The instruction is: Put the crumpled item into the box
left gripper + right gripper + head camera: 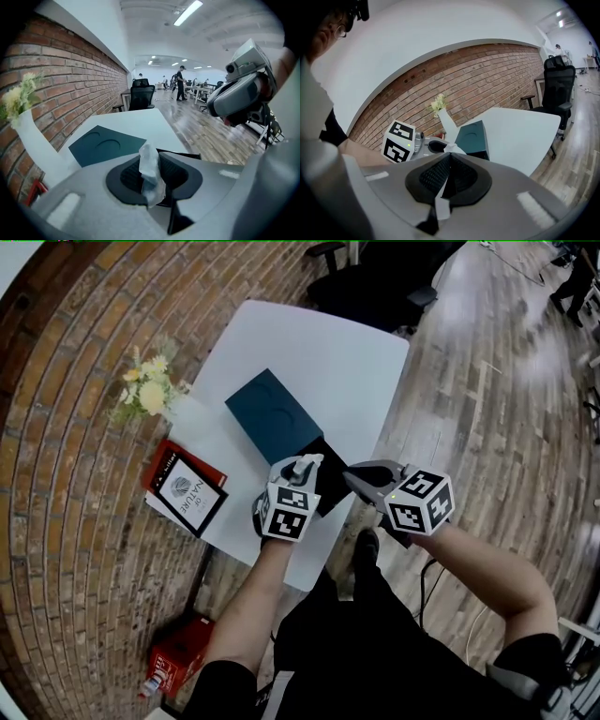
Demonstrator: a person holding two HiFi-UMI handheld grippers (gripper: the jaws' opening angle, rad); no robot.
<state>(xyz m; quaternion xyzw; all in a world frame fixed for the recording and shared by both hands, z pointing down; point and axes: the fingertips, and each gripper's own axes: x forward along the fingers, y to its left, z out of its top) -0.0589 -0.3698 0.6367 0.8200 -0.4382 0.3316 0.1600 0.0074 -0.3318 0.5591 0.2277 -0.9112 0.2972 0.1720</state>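
Observation:
A crumpled white tissue (151,180) sticks up between the pads of my left gripper (151,159), which is shut on it. In the head view that gripper (302,465) hangs over the near end of the open black box (328,486), beside its dark teal lid (272,413). The lid (105,145) lies flat on the white table (366,371). My right gripper (361,479) is just right of the box with its jaws together (449,157). A thin white strip (440,206) shows at their base; what it is I cannot tell.
A white vase with yellow flowers (150,395) stands at the table's left edge by the brick wall. A book (187,495) lies near the front left corner. A red box (178,657) sits on the floor. A black office chair (558,84) stands beyond the table.

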